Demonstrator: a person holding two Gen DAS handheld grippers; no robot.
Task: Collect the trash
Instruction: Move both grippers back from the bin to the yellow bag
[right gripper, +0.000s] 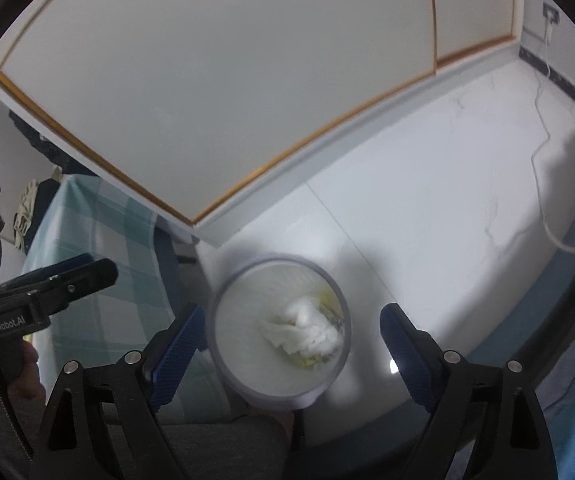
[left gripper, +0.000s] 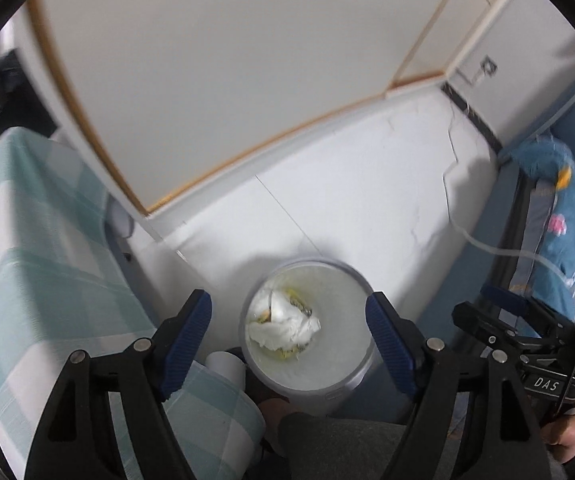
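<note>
A round white trash bin (left gripper: 339, 372) stands on the white floor below both grippers; it also shows in the right wrist view (right gripper: 247, 372). Inside lies crumpled white tissue (left gripper: 283, 330) with yellowish scraps; the tissue shows in the right wrist view too (right gripper: 307, 330). My left gripper (left gripper: 289, 320) is open and empty, its blue pads (left gripper: 187, 340) wide apart above the bin. My right gripper (right gripper: 291, 336) is open and empty over the bin as well. The left gripper appears at the left of the right wrist view (right gripper: 55, 280), and the right gripper at the right of the left wrist view (left gripper: 503, 320).
A table with a green checked cloth (left gripper: 27, 260) stands left of the bin. A white cabinet with wood trim (left gripper: 227, 80) is behind. A white cable (right gripper: 543, 184) runs across the floor. Blue bedding (left gripper: 563, 216) lies at right. My grey-trousered leg (left gripper: 347, 444) is below.
</note>
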